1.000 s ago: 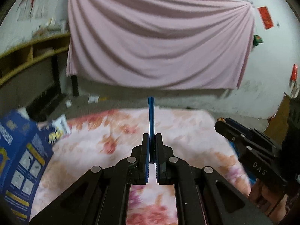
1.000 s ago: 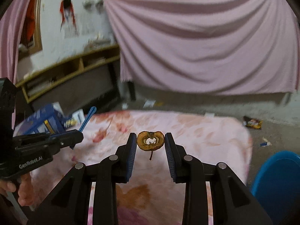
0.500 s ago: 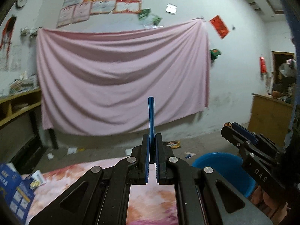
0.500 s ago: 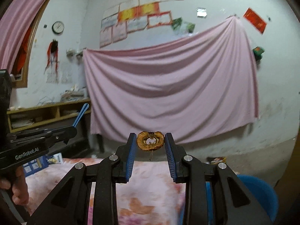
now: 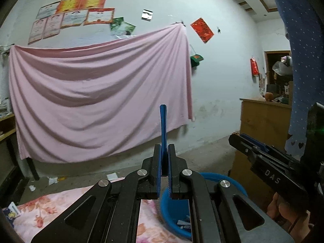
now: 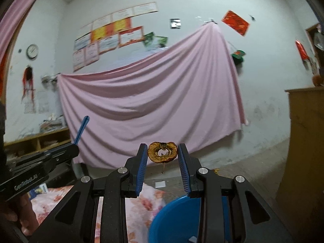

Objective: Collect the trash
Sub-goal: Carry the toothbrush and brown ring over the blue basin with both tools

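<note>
Both views have swung up and to the right since the earlier frames: the flowered cloth that filled the lower half a second ago now shows only at lower left, and the blue basin has come in beneath the tools.

Left wrist view, near to far. Left gripper [image 5: 164, 151]: jaws nearly together, pinching a thin blue stick [image 5: 163, 125] that stands upright out of the tips at frame centre. Directly below and behind the fingers sits the blue basin [image 5: 239, 188], lower centre-right, with a few scraps visible inside. Flowered cloth [image 5: 50, 208] lies at lower left. Right gripper [image 5: 241, 139] enters from the right edge, seen side-on, with a hand [image 5: 283, 212] under it at lower right. Paper scraps [image 5: 53, 180] lie on the floor past the cloth. Wooden cabinet [image 5: 263, 121] stands at right. Pink sheet [image 5: 97, 101] hangs across the far wall.

Right wrist view, near to far. Right gripper [image 6: 162, 151]: jaws narrow, clamped on a dried brown fruit slice [image 6: 162, 152] with a hole in the middle, held at the tips at frame centre, stem hanging down. Blue basin [image 6: 174, 216] is at lower centre, under the fingers. Left gripper [image 6: 69, 150] comes in from the left edge with the blue stick [image 6: 81, 130] slanting up to the right. Pink sheet [image 6: 151, 105] and a wall clock [image 6: 32, 51] at upper left lie furthest back.
</note>
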